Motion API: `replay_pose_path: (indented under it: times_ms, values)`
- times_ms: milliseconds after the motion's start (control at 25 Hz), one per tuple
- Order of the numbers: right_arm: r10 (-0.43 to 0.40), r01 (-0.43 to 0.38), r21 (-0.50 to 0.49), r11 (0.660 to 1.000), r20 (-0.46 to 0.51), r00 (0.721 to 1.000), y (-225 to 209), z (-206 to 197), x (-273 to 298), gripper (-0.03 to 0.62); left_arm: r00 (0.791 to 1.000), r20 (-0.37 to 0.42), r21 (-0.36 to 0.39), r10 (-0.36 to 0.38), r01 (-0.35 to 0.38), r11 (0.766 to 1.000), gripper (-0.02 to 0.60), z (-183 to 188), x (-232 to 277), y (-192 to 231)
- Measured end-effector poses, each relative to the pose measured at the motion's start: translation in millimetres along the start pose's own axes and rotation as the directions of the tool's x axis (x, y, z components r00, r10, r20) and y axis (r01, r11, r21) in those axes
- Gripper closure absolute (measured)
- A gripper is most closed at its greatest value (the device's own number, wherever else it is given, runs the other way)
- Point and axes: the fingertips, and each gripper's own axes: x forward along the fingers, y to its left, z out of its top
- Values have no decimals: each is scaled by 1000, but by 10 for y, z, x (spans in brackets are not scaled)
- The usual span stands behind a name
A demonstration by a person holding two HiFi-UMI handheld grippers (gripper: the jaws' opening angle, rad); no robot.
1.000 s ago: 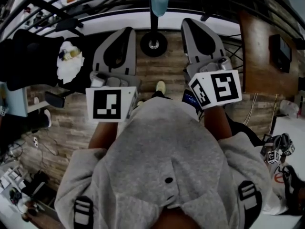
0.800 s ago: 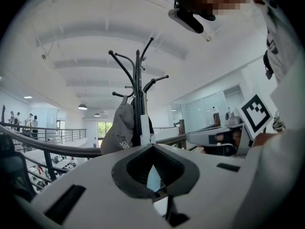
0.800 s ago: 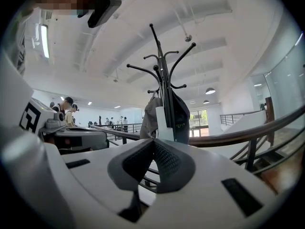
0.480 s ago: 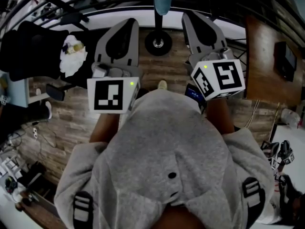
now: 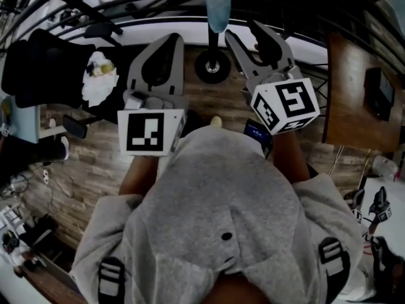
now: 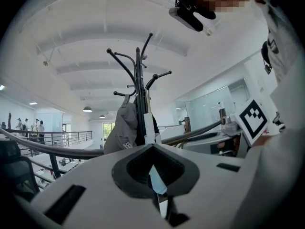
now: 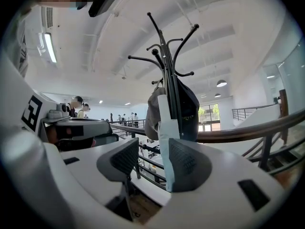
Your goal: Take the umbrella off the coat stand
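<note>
The black coat stand rises straight ahead, and its round base rests on the wooden floor. A pale blue folded umbrella hangs down along its pole. My right gripper has just been opening and is now open. In the right gripper view the umbrella shows in the gap, close to the right pad, which does not press on it. My left gripper is shut and empty, level and left of the pole. A grey cap and a dark bag hang on the stand.
A dark railing runs behind the stand. At the left stands a black chair draped with dark clothing. A wooden table is at the right. People stand far off beyond the railing.
The right gripper's jaws have spread apart from shut. Both grippers have edged toward the stand, the right one a little lower.
</note>
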Motion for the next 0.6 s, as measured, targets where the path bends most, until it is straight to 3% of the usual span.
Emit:
replay_pose_path:
  times_ms: [600]
  values:
    - [-15,14,-25,1000,-65,998,-242,-205,596,297,1000,0,-13,-11,11,1000,571,-105,408,357]
